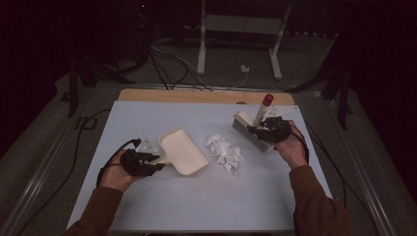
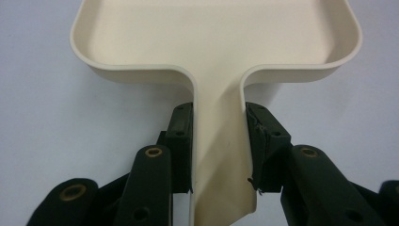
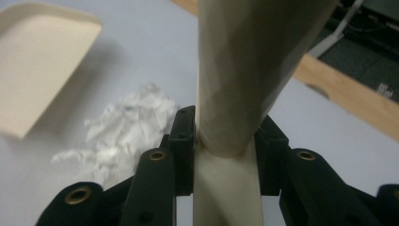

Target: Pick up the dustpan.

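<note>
A cream dustpan (image 1: pixel 183 151) lies on the pale table, its mouth toward a pile of white paper scraps (image 1: pixel 225 152). My left gripper (image 1: pixel 147 162) is shut on the dustpan's handle (image 2: pixel 219 141), one pad on each side. At the right, my right gripper (image 1: pixel 263 129) is shut on a cream brush (image 1: pixel 250 129) whose handle, tipped with a red cap (image 1: pixel 268 99), points up and away. The brush's bristles rest on the table just right of the scraps. In the right gripper view the handle (image 3: pixel 244 75) rises between the jaws, with the scraps (image 3: pixel 122 127) and dustpan (image 3: pixel 42 61) to its left.
The table (image 1: pixel 196 201) has a wooden strip (image 1: pixel 196 96) along its far edge. Beyond it, cables and a white stand (image 1: pixel 241 24) sit on the dark floor. Black cables trail from both grippers off the table's sides.
</note>
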Tool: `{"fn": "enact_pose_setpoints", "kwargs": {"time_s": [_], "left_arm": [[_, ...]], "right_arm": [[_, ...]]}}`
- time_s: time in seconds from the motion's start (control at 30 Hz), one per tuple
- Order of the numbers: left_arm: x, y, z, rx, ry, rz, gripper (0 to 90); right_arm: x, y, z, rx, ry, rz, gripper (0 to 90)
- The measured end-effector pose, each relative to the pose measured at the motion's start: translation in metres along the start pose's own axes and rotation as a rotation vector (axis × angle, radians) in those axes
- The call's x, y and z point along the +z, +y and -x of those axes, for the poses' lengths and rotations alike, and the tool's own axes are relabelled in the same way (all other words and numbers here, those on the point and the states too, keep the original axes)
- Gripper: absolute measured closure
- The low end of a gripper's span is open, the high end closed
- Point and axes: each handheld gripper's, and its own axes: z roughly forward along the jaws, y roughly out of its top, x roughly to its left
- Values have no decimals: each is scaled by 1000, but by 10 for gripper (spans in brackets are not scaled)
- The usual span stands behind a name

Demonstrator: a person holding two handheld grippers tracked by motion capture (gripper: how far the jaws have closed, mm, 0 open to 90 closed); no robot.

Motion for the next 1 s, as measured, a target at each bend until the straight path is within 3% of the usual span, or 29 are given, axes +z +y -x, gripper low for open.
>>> {"fn": "enact_pose_setpoints", "kwargs": {"time_s": [0.37,0.47,0.63,0.77,1.0], "left_arm": [[5,3,2,20,-21,-7,665],[7,4,2,21,-25,-10,665],[11,5,5,32,-35,-16,665],[13,6,6,36,-42,-15,664],[17,7,8,43,-58,-22,665]], "right_arm": [[22,19,-1,-71,22,38,673],[29,20,-3,-78,26,32,673],[40,24,-7,-133,26,25,673],[48,28,-8,-131,52,18,673],[67,32,-15,-193,66,-15,673]]}}
